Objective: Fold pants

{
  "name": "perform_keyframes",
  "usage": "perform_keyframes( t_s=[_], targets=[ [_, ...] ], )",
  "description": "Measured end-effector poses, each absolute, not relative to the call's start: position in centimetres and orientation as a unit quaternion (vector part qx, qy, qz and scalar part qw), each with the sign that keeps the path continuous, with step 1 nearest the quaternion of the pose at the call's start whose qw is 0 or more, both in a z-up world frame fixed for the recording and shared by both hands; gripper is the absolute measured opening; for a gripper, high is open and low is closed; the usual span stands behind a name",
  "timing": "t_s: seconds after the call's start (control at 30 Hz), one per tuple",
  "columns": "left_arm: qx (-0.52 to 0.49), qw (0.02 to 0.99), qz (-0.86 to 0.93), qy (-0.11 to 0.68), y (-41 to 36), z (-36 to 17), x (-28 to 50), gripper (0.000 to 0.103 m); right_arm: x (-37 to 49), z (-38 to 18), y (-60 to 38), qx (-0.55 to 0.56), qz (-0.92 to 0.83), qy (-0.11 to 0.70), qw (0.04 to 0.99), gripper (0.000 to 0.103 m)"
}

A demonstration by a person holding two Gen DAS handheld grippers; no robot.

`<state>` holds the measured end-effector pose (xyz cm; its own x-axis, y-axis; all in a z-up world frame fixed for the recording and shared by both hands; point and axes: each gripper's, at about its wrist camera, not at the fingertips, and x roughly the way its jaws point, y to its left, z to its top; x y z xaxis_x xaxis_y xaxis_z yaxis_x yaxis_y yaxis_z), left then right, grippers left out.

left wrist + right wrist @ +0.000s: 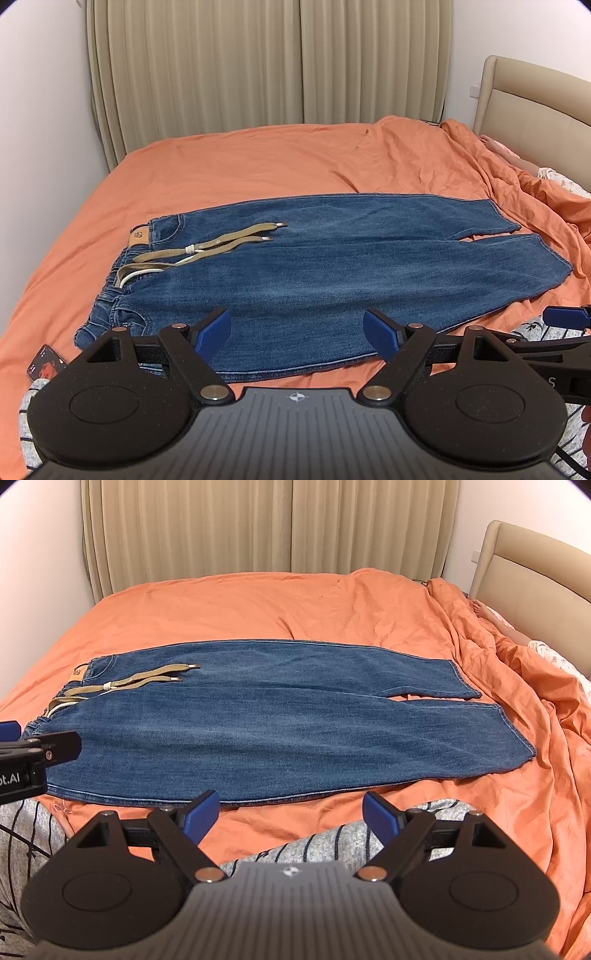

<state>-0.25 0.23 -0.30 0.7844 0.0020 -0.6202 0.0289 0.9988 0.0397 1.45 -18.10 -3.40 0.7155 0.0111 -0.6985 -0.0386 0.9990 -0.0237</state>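
Blue jeans (314,266) lie flat on the orange bed, waistband at the left with a tan drawstring (218,243), both legs side by side running to the right. They also show in the right wrist view (277,716). My left gripper (297,334) is open and empty, hovering over the near edge of the jeans. My right gripper (291,814) is open and empty, just in front of the jeans' near edge, over the orange cover. The right gripper's tip shows at the right edge of the left wrist view (565,317).
The orange duvet (258,166) covers the bed; it bunches at the right near the beige headboard (535,107), where a person lies under it. A phone (44,363) lies at the near left corner. Grey patterned fabric (332,842) lies at the near edge. Curtains hang behind.
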Motion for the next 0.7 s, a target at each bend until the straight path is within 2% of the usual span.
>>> perform_keyframes(
  t_s=[0.7],
  targets=[
    [0.028,0.944,-0.008,0.329,-0.06,-0.55,-0.61,0.095,1.44,-3.55,-18.36,-0.011,0.011,0.379,0.925,0.081]
  ],
)
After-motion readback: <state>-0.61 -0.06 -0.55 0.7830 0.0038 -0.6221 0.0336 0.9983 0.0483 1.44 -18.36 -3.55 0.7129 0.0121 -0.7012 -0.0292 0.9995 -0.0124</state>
